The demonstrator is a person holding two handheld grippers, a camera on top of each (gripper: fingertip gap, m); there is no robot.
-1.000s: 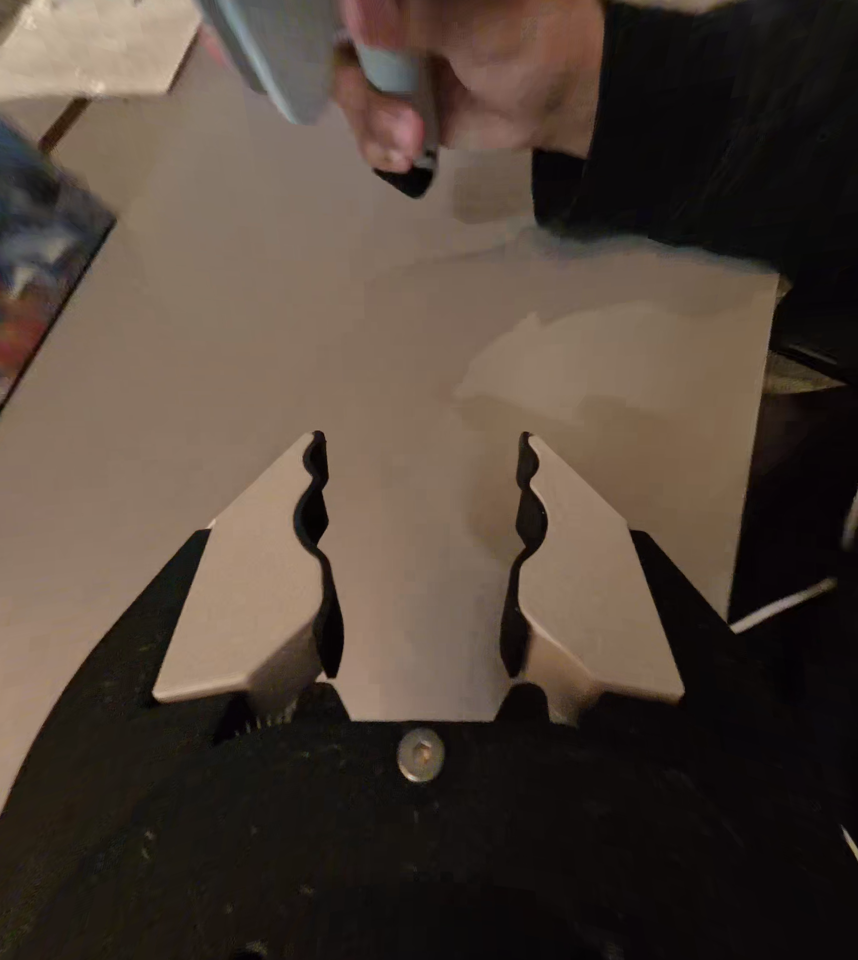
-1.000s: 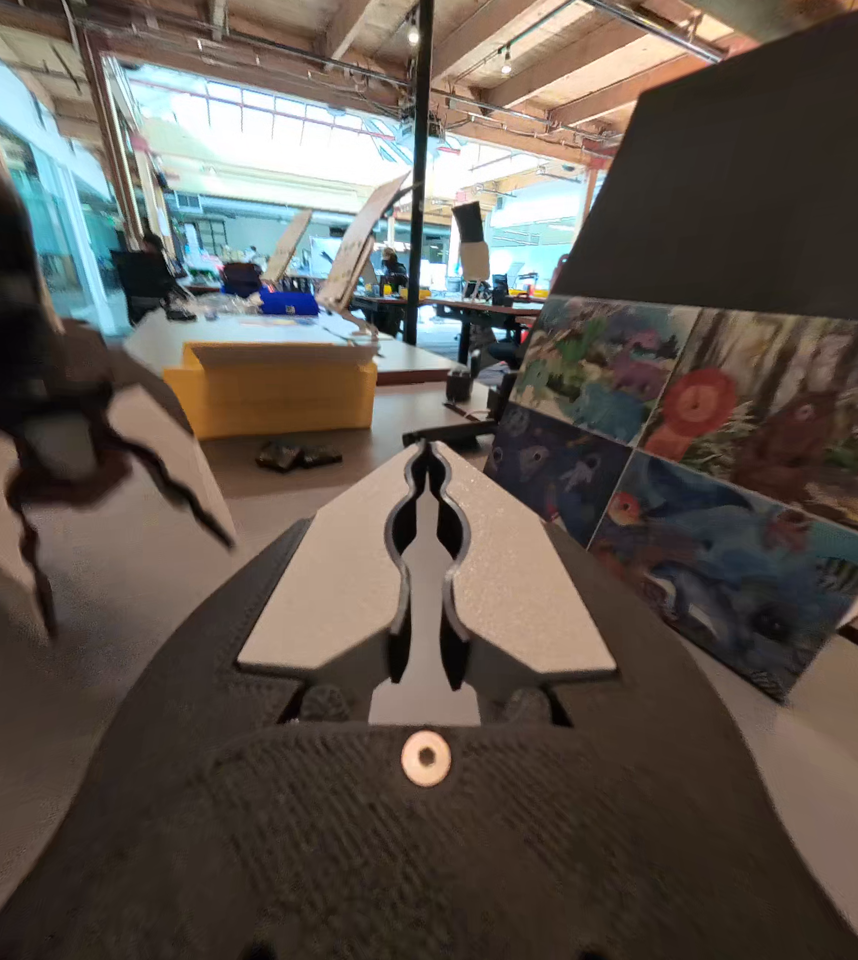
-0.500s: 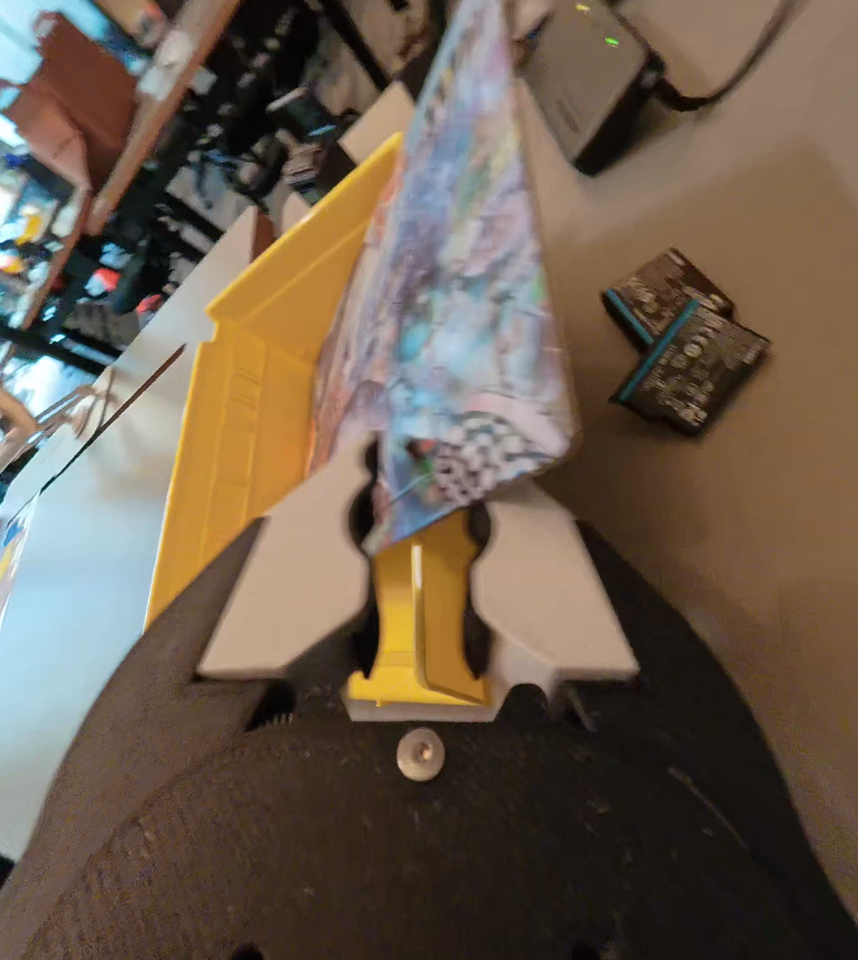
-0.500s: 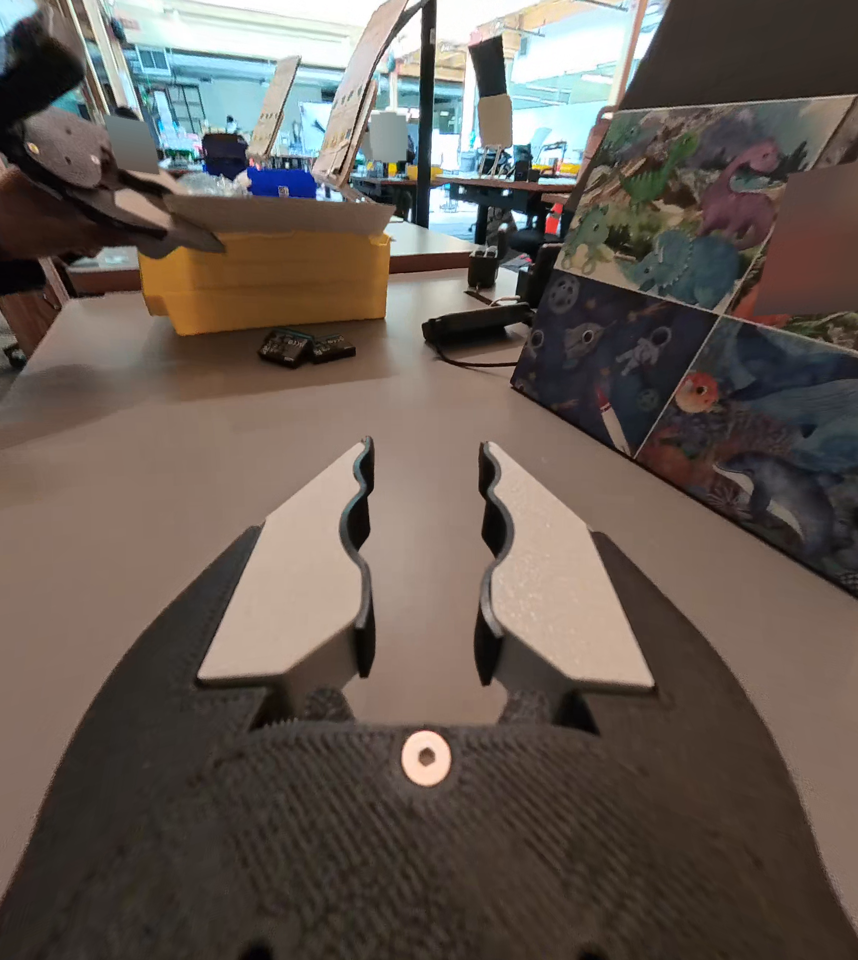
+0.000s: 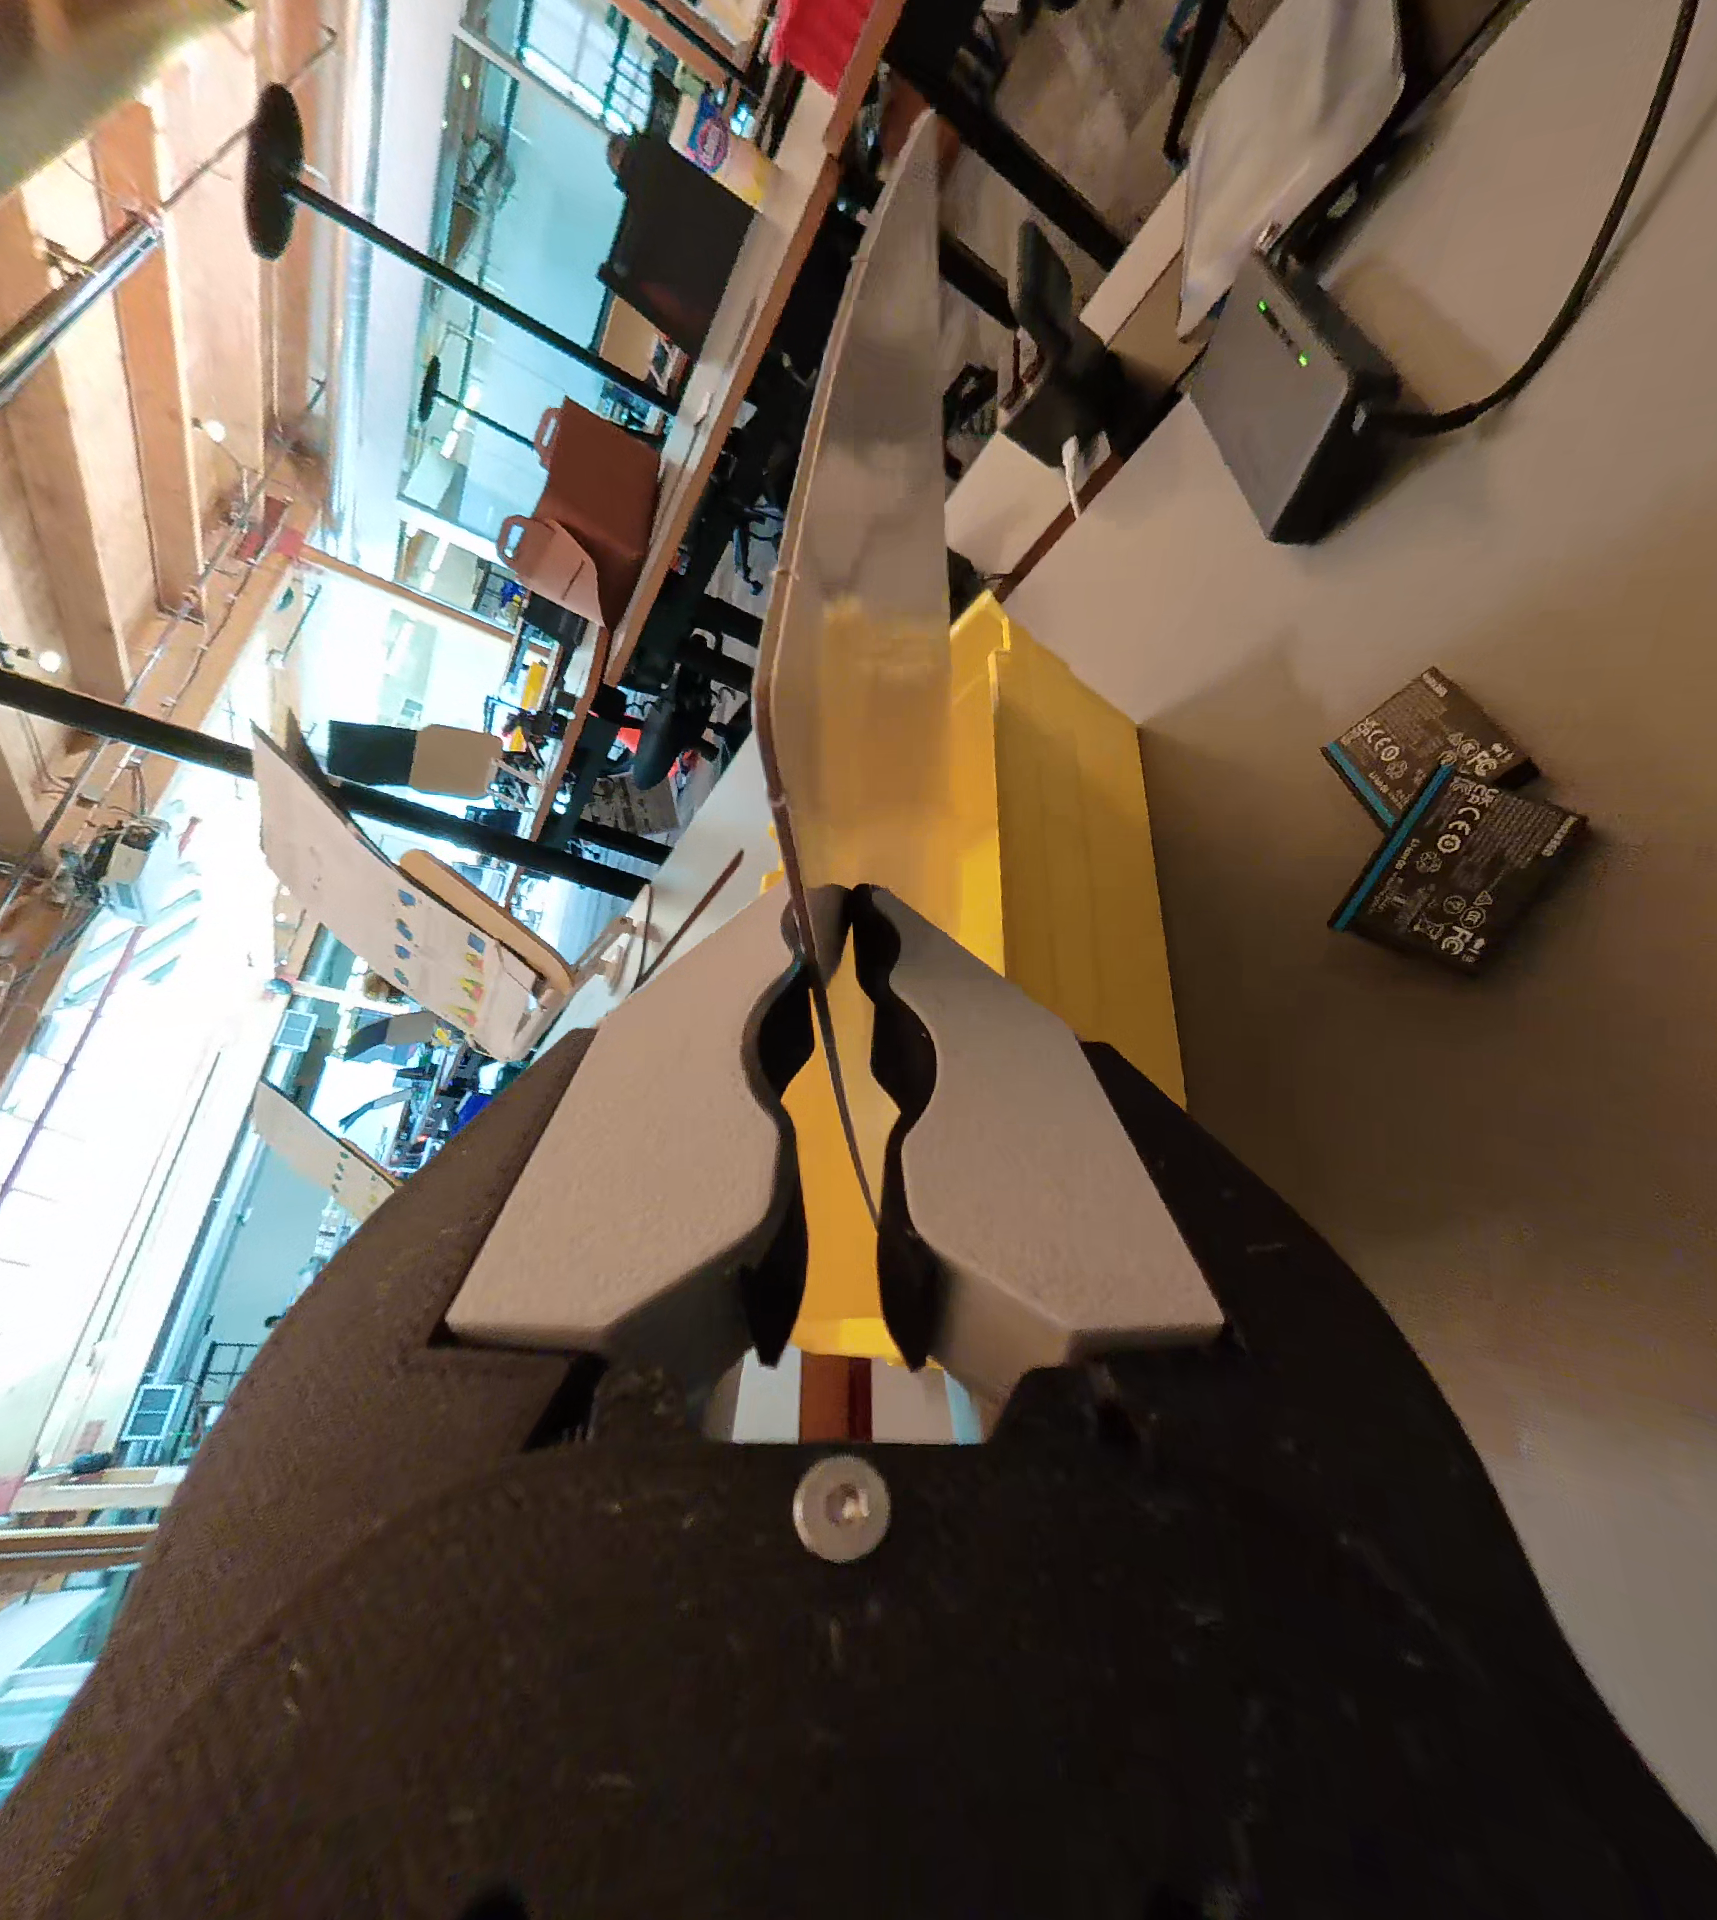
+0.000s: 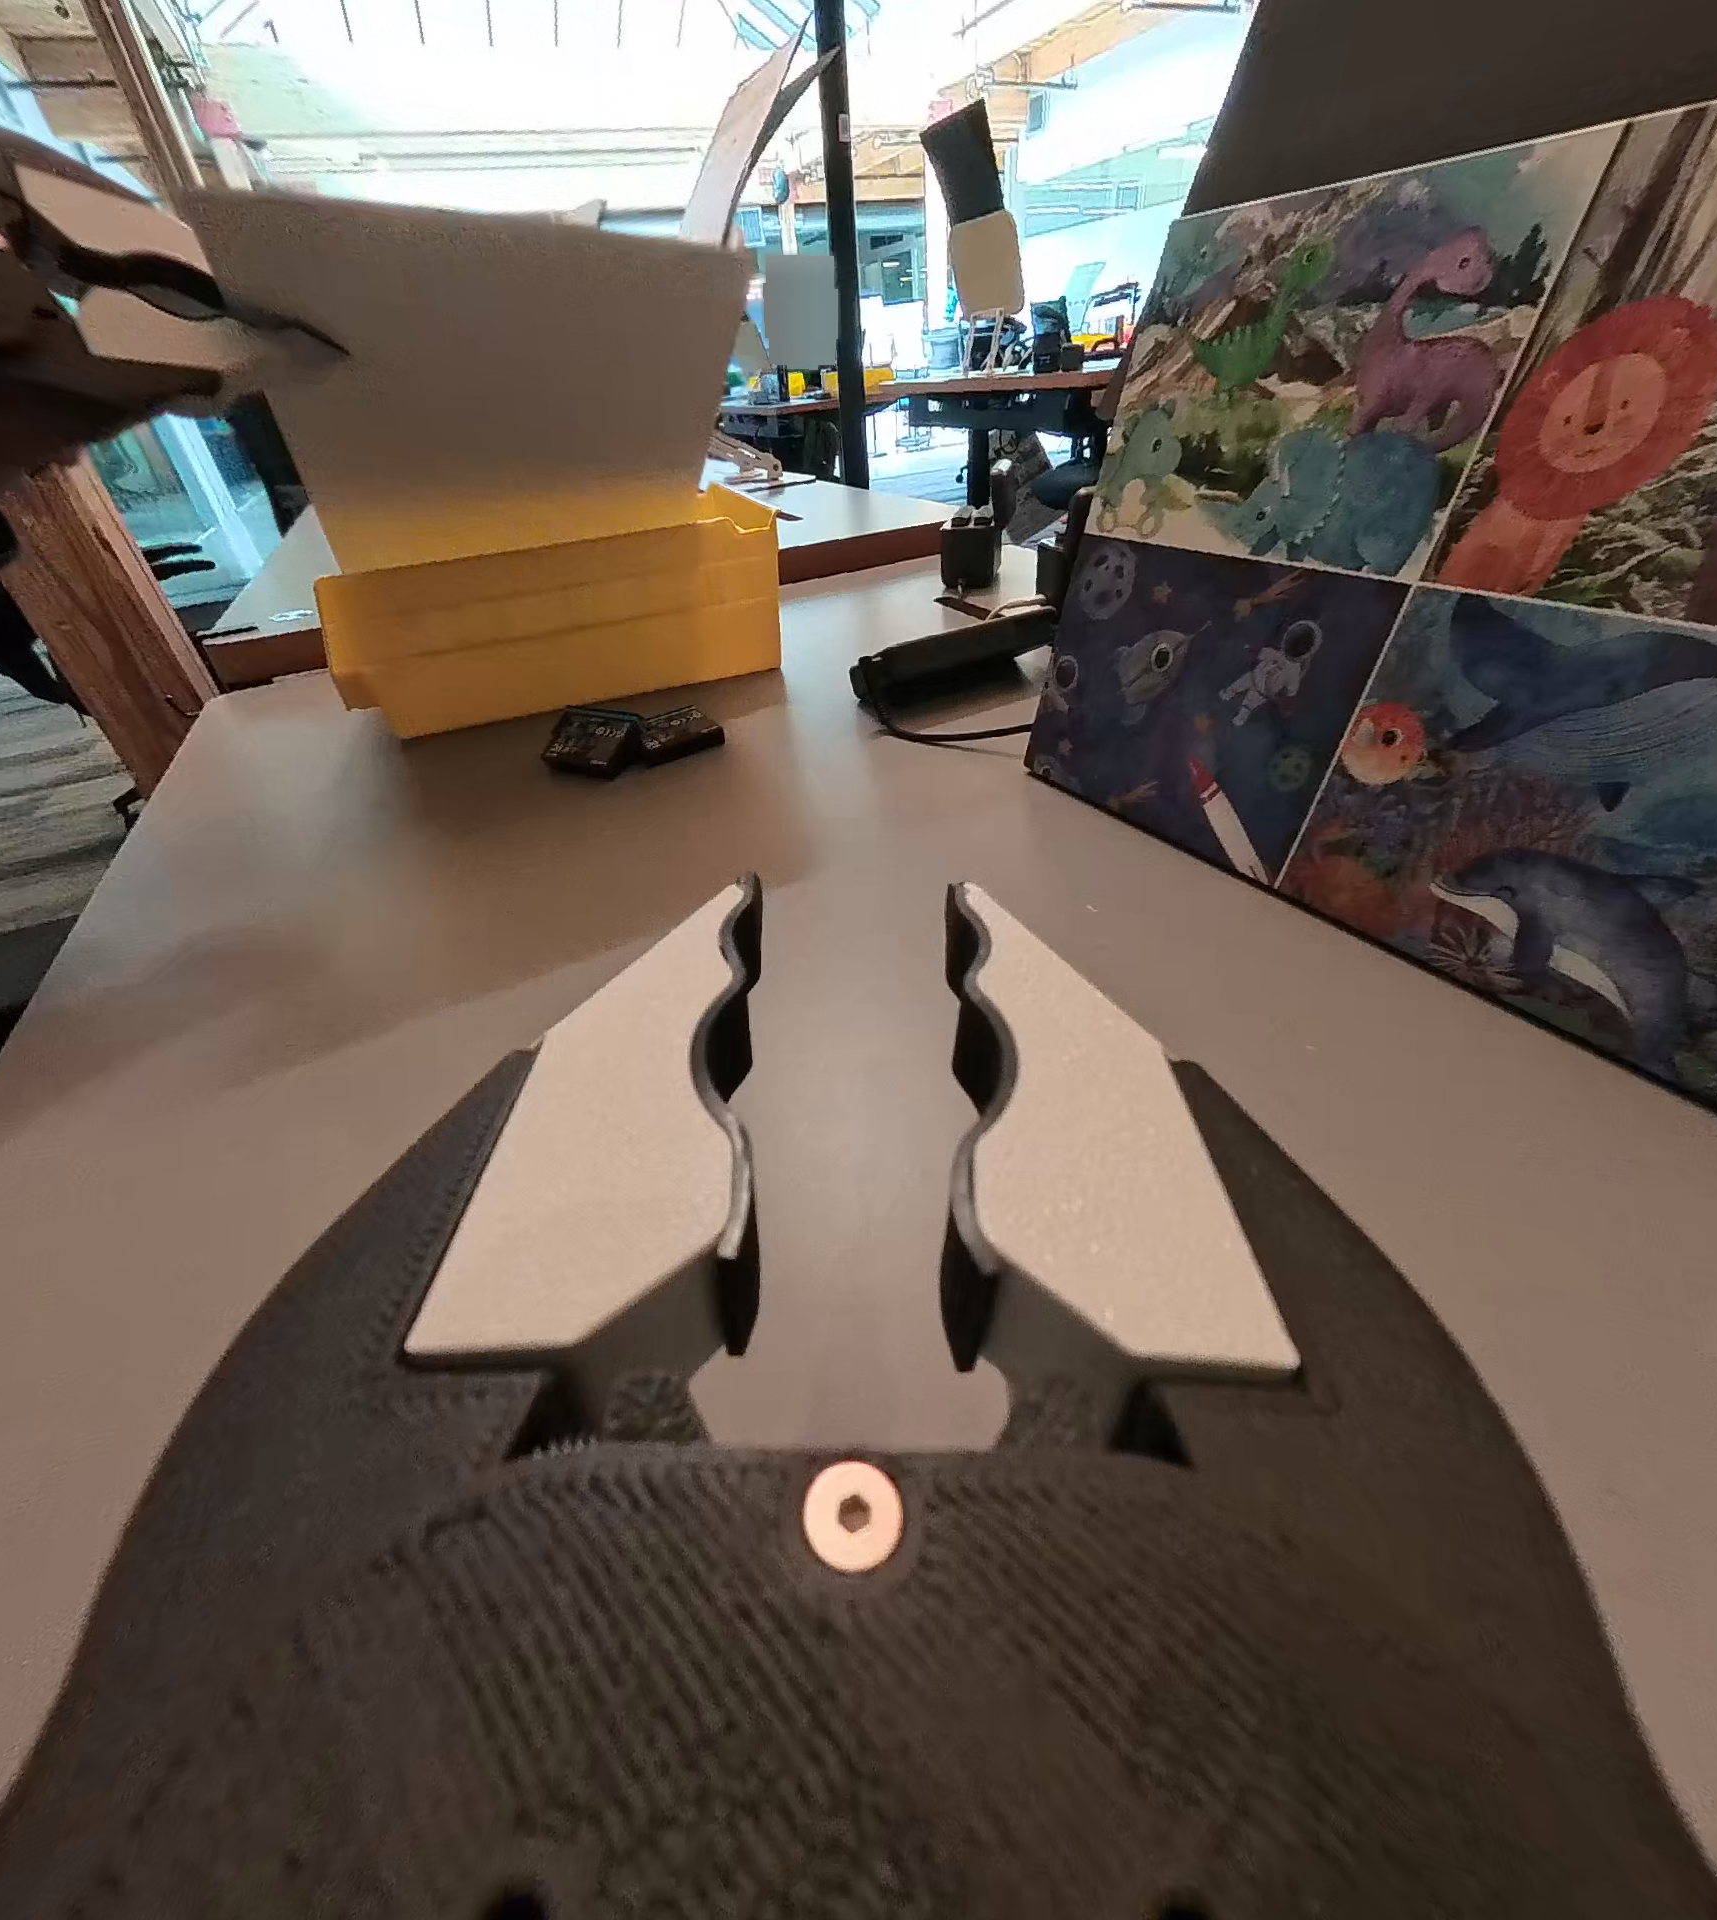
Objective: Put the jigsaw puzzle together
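The left tool [image 5: 826,925] pinches a thin grey board [image 5: 875,499] above the yellow bin [image 5: 1072,831]; the right tool [image 6: 852,904] gapes empty.

A grey table [image 6: 334,935] carries everything here. At its far left stands a yellow bin [image 6: 563,634], and just in front of that lie two small black battery packs [image 6: 630,736], touching each other. To their right a black device [image 6: 947,660] with a cable rests on the tabletop. Along the right side a picture board [image 6: 1405,644] stands tilted, its lower edge on the table.
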